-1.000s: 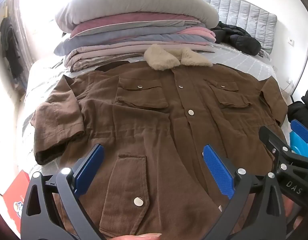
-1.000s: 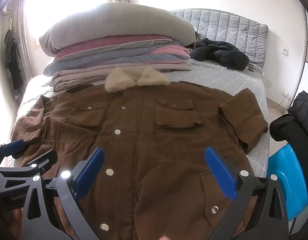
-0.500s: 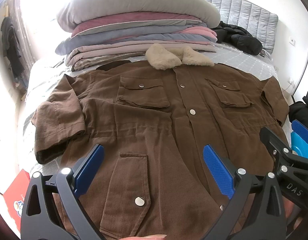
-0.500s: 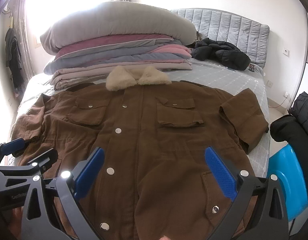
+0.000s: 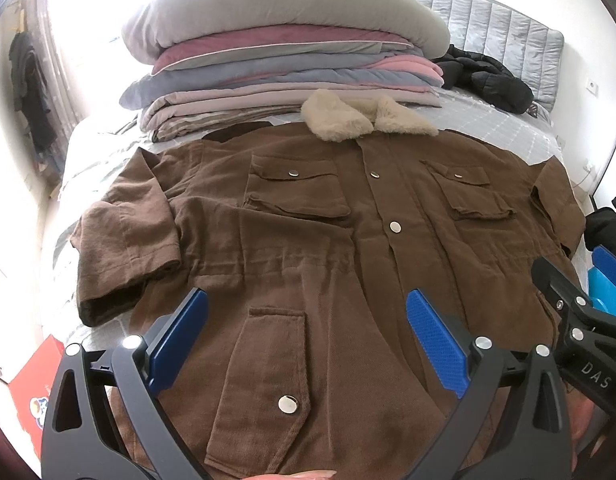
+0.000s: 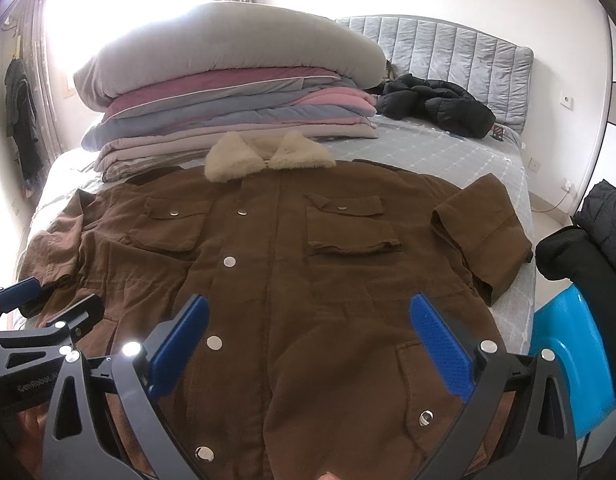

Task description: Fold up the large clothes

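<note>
Gripper on my left (image 5: 306, 338) hangs wide open and empty over the brown coat (image 5: 327, 248), spread flat on the bed (image 5: 503, 132); a thin pinch could slip off thick cloth. My right gripper (image 6: 308, 340), equally open and empty, has free bed beyond the right sleeve (image 6: 481, 236), while stacked quilts (image 6: 236, 108) crowd the collar.

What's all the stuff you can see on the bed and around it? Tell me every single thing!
jacket: one, brown with a cream fluffy collar, spread flat and buttoned on the bed
bed: one, grey checked cover, grey padded headboard
blankets: one folded stack, grey, pink and blue, behind the collar
puffy coat: one, black, by the headboard
stool: one, bright blue, right of the bed
dark clothes: one heap, black, above the stool
box: one, red, on the floor at left
left gripper: black with blue pads, open over the hem
right gripper: same colours, open over the hem
</note>
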`<state>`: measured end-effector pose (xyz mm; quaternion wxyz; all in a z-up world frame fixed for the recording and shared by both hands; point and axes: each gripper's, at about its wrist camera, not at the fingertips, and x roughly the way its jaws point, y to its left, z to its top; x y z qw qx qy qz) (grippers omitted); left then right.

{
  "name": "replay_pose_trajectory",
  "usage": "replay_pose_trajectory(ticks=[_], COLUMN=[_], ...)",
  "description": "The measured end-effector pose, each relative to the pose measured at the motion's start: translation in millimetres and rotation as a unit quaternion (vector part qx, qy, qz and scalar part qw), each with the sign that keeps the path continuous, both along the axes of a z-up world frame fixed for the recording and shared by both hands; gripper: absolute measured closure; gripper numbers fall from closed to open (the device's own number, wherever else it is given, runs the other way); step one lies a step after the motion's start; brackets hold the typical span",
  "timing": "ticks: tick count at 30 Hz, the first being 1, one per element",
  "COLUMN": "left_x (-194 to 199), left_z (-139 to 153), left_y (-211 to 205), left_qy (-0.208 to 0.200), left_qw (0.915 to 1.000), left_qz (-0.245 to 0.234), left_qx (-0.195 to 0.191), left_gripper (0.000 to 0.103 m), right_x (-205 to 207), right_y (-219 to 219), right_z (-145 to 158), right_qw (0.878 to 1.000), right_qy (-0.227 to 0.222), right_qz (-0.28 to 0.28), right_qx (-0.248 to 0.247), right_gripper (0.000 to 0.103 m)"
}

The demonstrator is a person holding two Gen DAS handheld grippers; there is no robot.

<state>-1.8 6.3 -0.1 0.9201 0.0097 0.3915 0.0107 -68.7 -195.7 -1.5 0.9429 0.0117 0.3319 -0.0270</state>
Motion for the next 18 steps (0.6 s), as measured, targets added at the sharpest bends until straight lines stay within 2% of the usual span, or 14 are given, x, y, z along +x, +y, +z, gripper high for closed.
replay_pose_trajectory(ticks=[18], left_x=[-1.4], left_z=[-5.6], left_y=[1.5], left_qy=[0.008], left_qw=[1.0000], left_qz=[0.002], left_qx=[0.000], left_gripper=[0.007], right_x=[0.8], right_y=[-1.4], right_z=[-3.2], right_qw=[1.000], right_qy=[0.004], right_qz=[0.000], right_qx=[-0.002], right_gripper=[0.006])
